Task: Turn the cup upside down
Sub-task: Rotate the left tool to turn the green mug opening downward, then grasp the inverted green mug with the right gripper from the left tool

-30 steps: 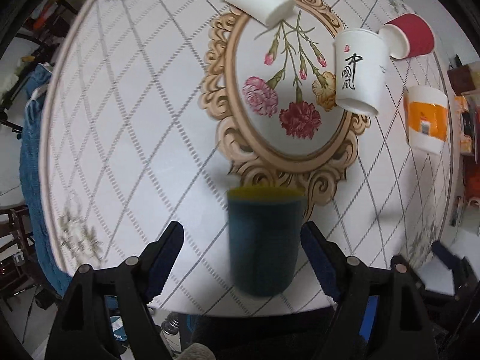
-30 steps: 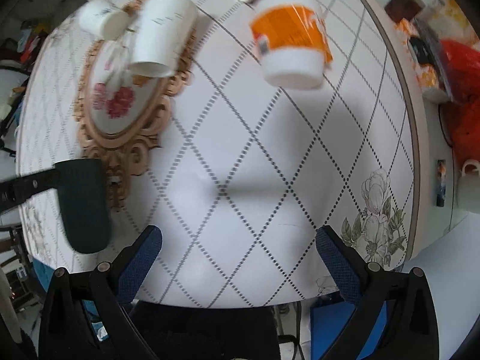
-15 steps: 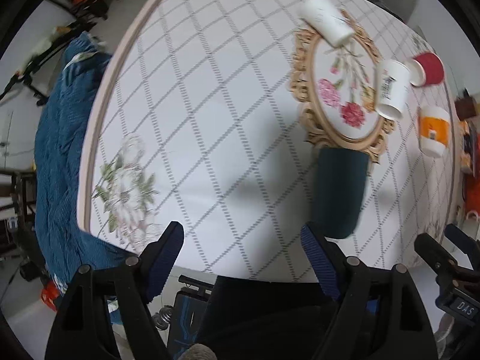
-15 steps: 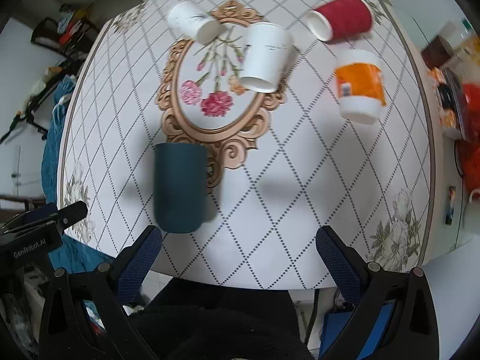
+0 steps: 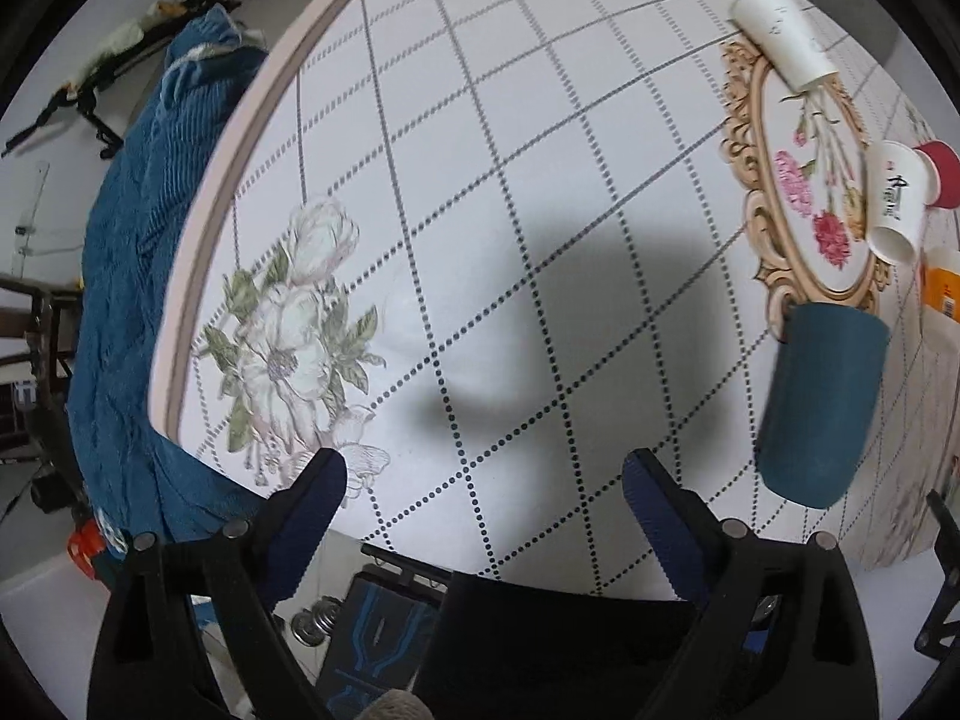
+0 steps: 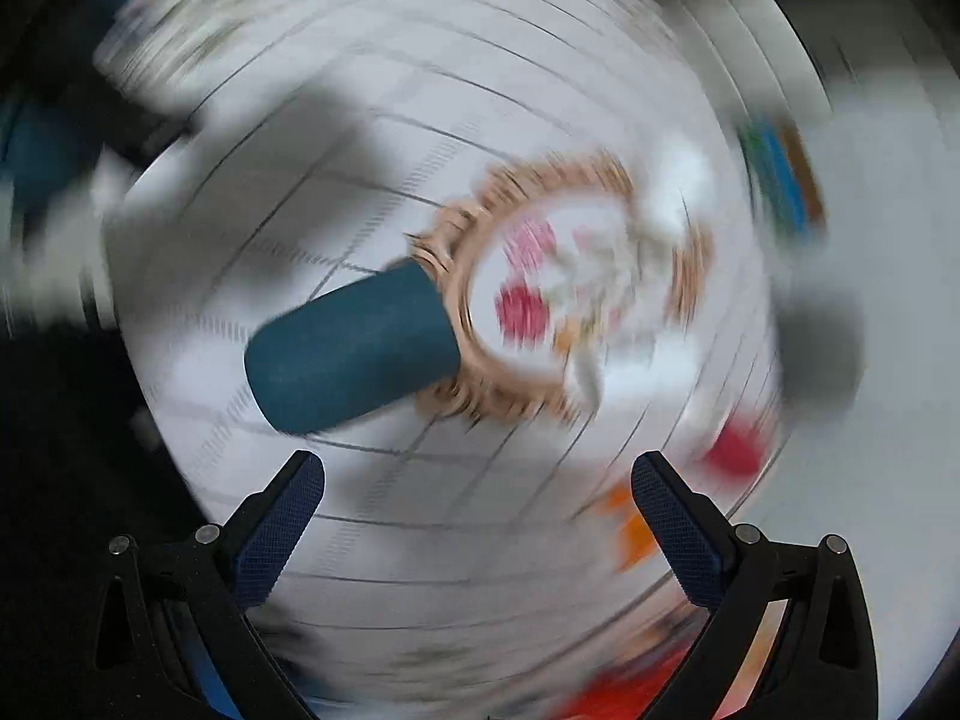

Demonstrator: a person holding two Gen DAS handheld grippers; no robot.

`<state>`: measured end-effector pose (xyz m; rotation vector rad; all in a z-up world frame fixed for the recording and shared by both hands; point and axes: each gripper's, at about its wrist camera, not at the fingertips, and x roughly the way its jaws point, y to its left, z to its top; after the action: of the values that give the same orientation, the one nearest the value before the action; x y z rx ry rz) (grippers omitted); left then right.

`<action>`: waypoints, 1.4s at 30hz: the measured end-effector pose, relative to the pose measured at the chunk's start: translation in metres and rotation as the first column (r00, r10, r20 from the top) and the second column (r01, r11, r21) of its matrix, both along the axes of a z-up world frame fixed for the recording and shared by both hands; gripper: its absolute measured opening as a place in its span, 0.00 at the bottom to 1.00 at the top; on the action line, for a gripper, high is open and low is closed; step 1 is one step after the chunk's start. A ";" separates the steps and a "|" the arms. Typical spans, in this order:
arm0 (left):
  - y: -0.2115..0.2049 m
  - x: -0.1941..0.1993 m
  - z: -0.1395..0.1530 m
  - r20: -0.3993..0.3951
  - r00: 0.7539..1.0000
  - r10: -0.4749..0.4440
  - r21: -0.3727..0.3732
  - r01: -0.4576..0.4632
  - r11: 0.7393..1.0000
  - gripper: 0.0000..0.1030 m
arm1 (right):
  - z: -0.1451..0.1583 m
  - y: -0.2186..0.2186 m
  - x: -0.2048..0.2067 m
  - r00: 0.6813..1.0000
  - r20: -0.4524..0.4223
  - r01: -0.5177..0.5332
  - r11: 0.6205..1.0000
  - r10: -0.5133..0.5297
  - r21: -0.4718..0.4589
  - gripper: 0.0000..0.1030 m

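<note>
A dark teal cup (image 5: pixel 819 405) stands on the round table beside the ornate floral oval, no opening showing, so it seems mouth-down. It also shows in the blurred right wrist view (image 6: pixel 354 348). My left gripper (image 5: pixel 480 498) is open and empty over the table's near edge, well left of the cup. My right gripper (image 6: pixel 477 507) is open and empty, above and back from the cup.
A white cup (image 5: pixel 783 36) lies at the oval's far end. A white cup with black characters (image 5: pixel 897 207), a red cup (image 5: pixel 942 174) and an orange-and-white cup (image 5: pixel 942 291) sit at the right. A blue cloth (image 5: pixel 120 276) hangs off the table's left edge (image 5: pixel 240 120).
The left gripper has drawn away to the left of the teal cup, which now stands free on the table. The right wrist view is swinging fast and is blurred.
</note>
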<state>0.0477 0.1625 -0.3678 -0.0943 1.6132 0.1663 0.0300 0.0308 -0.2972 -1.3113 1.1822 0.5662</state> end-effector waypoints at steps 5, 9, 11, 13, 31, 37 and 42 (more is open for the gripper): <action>0.007 -0.009 -0.018 -0.018 0.999 0.028 -0.016 -0.028 0.999 0.91 | -0.042 0.012 -0.055 0.782 -0.048 -0.608 0.743 0.621 -0.282 1.00; 0.011 -0.015 -0.028 -0.029 0.999 0.037 -0.030 -0.037 0.999 0.92 | -0.070 0.001 -0.078 0.507 -0.150 -0.823 0.424 0.849 -0.379 1.00; 0.012 -0.017 -0.033 -0.036 0.999 0.035 -0.037 -0.036 0.999 0.92 | -0.085 -0.006 -0.083 0.387 -0.214 -0.873 0.281 0.897 -0.400 1.00; 0.011 -0.019 -0.037 -0.042 0.999 0.032 -0.043 -0.034 0.998 0.92 | -0.095 -0.013 -0.085 0.291 -0.267 -0.901 0.169 0.919 -0.399 1.00; 0.001 0.004 -0.062 -0.139 0.990 -0.002 0.008 0.003 1.000 0.92 | -0.134 -0.019 -0.073 0.032 -0.398 -0.938 -0.110 0.917 -0.329 0.97; 0.007 0.020 -0.063 -0.139 0.990 -0.015 0.009 0.016 1.000 0.92 | -0.143 -0.020 -0.075 0.026 -0.411 -0.938 -0.119 0.911 -0.324 0.94; 0.007 0.027 -0.063 -0.140 0.990 -0.018 0.009 0.020 1.000 0.92 | -0.150 -0.021 -0.077 0.028 -0.421 -0.937 -0.123 0.906 -0.328 0.80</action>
<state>0.0748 0.1692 -0.4313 -0.0599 1.7526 0.1698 -0.0465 0.0093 -0.4477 -2.6959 0.0830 1.3772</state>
